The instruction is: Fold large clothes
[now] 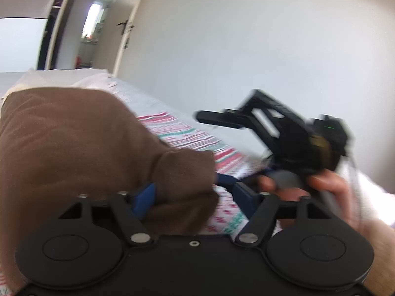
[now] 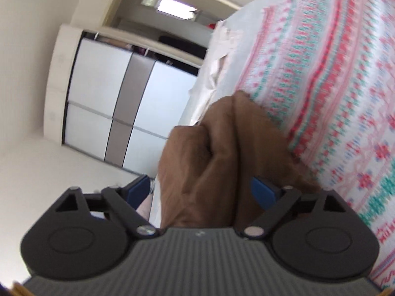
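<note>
In the left wrist view, a brown soft fabric garment (image 1: 74, 148) fills the left half of the frame, heaped on a bed covered by a white bedspread with pink and teal woven bands (image 1: 187, 135). At lower centre the left gripper (image 1: 195, 197) has its blue fingers (image 1: 144, 199) spread wide; a fold of the brown cloth lies between them, against the left finger only, with bare bedspread showing beside the right one. To the right, a hand (image 1: 328, 187) holds the black right gripper (image 1: 209, 118), blurred, above the bedspread.

In the right wrist view, a white wardrobe with a grey centre strip (image 2: 118, 103) stands at the left of the frame. At the centre the brown garment (image 2: 222, 153) hangs bunched in vertical folds down to the gripper body. The right gripper (image 2: 205, 192) shows its blue fingers (image 2: 263, 190) spread apart, with the cloth between them and a gap on the left side. The patterned bedspread (image 2: 333, 86) fills the right.
</note>
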Demonstrator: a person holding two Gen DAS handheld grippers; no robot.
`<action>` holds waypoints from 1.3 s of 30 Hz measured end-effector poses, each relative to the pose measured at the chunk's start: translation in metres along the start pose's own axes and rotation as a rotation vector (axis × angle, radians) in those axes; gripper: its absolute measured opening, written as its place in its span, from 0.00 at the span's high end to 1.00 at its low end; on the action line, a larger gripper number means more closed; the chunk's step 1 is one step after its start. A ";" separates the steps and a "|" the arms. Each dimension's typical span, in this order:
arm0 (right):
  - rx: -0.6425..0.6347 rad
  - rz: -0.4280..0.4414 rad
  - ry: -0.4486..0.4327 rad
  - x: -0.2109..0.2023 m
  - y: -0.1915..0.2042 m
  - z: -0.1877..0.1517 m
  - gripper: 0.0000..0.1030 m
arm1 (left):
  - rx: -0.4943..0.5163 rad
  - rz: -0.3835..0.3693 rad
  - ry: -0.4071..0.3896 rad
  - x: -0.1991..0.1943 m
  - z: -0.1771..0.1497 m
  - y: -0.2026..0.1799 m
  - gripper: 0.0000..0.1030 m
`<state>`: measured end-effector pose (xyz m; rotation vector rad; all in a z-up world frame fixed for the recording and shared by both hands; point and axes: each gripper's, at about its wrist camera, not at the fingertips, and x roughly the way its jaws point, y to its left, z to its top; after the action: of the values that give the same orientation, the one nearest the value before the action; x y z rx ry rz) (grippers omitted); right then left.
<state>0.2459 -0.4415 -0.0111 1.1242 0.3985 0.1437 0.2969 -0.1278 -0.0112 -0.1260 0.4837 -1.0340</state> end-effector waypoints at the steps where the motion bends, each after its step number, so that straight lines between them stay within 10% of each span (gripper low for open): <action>1: -0.020 0.001 0.010 0.002 0.005 0.003 0.08 | -0.005 -0.017 -0.010 -0.008 0.000 -0.002 0.15; 14: -0.257 -0.148 0.399 0.114 0.062 0.029 0.00 | -0.257 0.278 -0.041 -0.051 0.002 0.075 0.00; 16: -0.369 -0.220 0.430 0.126 0.078 0.018 0.15 | -0.330 0.291 -0.044 -0.052 -0.002 0.090 0.00; 18: -0.550 -0.331 0.403 0.131 0.100 0.000 0.73 | -0.400 0.310 -0.056 -0.048 -0.007 0.103 0.00; 24: -0.820 -0.212 0.225 0.089 0.167 -0.021 0.85 | -0.509 0.325 -0.100 -0.054 0.003 0.126 0.00; 31: -0.595 -0.211 0.145 0.045 0.100 0.041 0.81 | -0.487 0.280 -0.089 -0.032 0.009 0.129 0.00; 35: -0.501 -0.403 0.197 0.055 0.027 0.040 0.30 | -0.595 0.237 -0.030 0.000 0.001 0.146 0.00; 39: -0.320 -0.266 0.246 0.045 -0.002 0.043 0.23 | -0.802 0.123 -0.028 0.021 -0.013 0.170 0.00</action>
<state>0.3036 -0.4644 -0.0077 0.7313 0.7138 0.1067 0.4350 -0.0567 -0.0850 -0.8112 0.8490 -0.6680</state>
